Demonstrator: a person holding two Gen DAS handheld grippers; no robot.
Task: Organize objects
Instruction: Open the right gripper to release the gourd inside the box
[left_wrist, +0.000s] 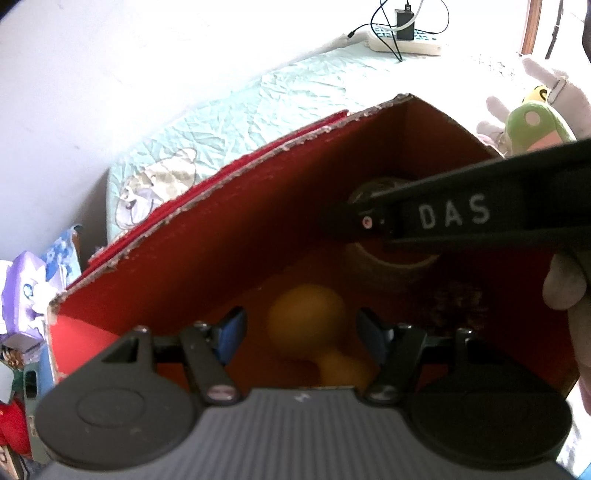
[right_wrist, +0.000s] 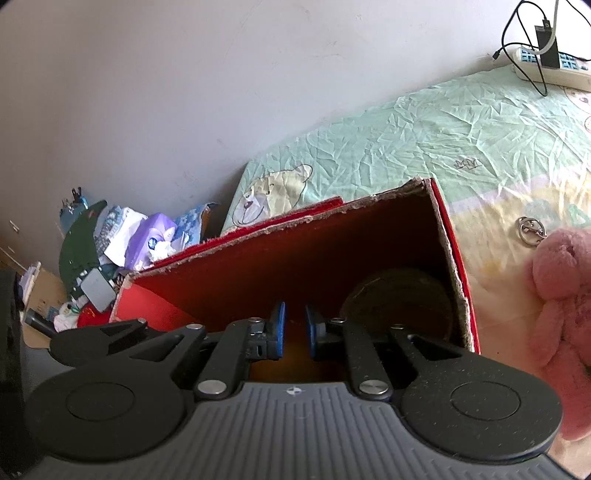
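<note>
A red cardboard box (left_wrist: 229, 236) stands open on the bed; it also shows in the right wrist view (right_wrist: 295, 254). Inside lie two orange balls (left_wrist: 306, 321), a roll of tape (left_wrist: 391, 258) and a dark pine cone (left_wrist: 456, 302). My left gripper (left_wrist: 301, 326) is open, its blue pads on either side of the larger orange ball, above it. My right gripper (right_wrist: 294, 326) hangs over the box with its jaws nearly closed and nothing between them. Its black body (left_wrist: 480, 210) crosses the left wrist view above the tape roll (right_wrist: 399, 306).
A pink plush toy (right_wrist: 561, 306) and a metal key ring (right_wrist: 530, 229) lie on the bed right of the box. Green and white plush toys (left_wrist: 535, 122) sit behind it. A power strip (left_wrist: 406, 42) with cables is at the far edge. Clutter (right_wrist: 122, 240) is piled at the left.
</note>
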